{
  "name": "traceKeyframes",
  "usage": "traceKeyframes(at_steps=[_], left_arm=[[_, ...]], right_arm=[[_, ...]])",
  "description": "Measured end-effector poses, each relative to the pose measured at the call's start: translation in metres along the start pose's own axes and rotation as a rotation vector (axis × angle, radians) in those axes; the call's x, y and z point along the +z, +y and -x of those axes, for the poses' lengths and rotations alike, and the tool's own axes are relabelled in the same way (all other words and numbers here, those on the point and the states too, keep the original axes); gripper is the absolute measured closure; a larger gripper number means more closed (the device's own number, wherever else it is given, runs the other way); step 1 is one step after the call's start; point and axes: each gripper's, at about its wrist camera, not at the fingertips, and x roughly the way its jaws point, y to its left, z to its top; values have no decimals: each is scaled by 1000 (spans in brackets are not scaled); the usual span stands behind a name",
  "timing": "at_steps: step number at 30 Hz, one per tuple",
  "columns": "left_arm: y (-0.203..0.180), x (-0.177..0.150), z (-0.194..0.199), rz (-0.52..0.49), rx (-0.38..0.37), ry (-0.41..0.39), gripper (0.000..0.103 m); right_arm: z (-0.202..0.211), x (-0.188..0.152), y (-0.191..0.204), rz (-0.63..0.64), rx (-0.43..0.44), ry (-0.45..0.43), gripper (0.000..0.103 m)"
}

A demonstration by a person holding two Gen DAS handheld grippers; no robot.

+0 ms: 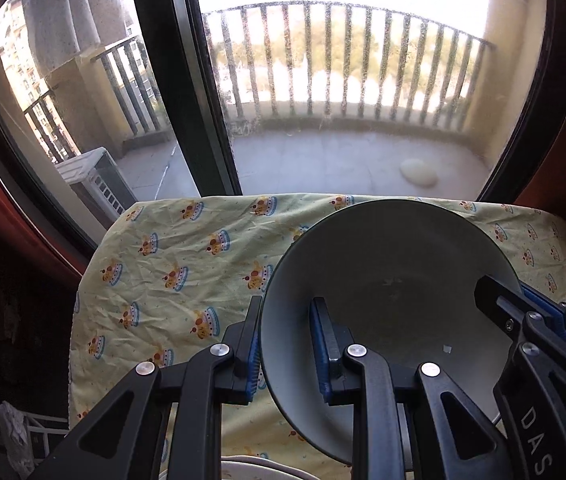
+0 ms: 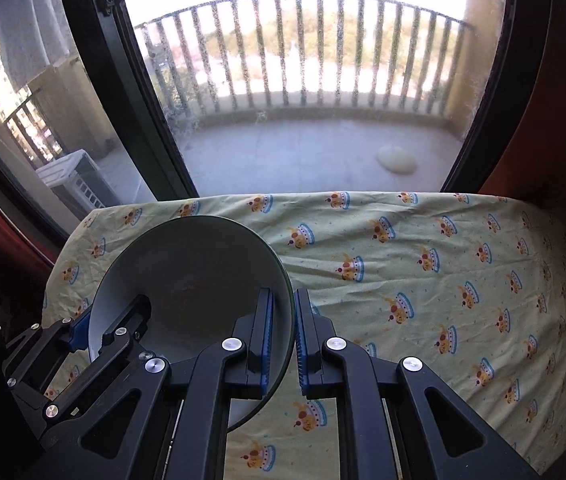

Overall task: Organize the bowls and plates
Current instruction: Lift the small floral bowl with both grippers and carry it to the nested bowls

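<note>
A bowl [image 1: 395, 276] with a dark green outside and a pale inside hangs tilted above the table, held by both grippers. My left gripper [image 1: 289, 348] is shut on its left rim, one blue pad inside the bowl and one outside. My right gripper [image 1: 523, 304] clamps the opposite rim at the right. In the right wrist view the same bowl [image 2: 195, 272] sits left of centre, with my right gripper [image 2: 283, 332] shut on its right rim and my left gripper [image 2: 95, 324] on its far left edge. A white plate's rim [image 1: 251, 464] shows at the bottom, partly hidden by the fingers.
The table carries a wrinkled yellow cloth [image 2: 423, 272] printed with crowns. Right behind it is a large window with a dark frame [image 1: 187, 92] and a railed balcony beyond. A white wire rack [image 1: 43, 432] stands low at the left, off the table.
</note>
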Motion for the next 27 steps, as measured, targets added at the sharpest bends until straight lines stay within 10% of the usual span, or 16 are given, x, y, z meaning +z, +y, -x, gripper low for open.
traceKeyframes(at_steps=[27], left_arm=[[-40, -88, 70, -112, -150, 7, 82]], right_arm=[[96, -112, -38, -126, -73, -35, 90]])
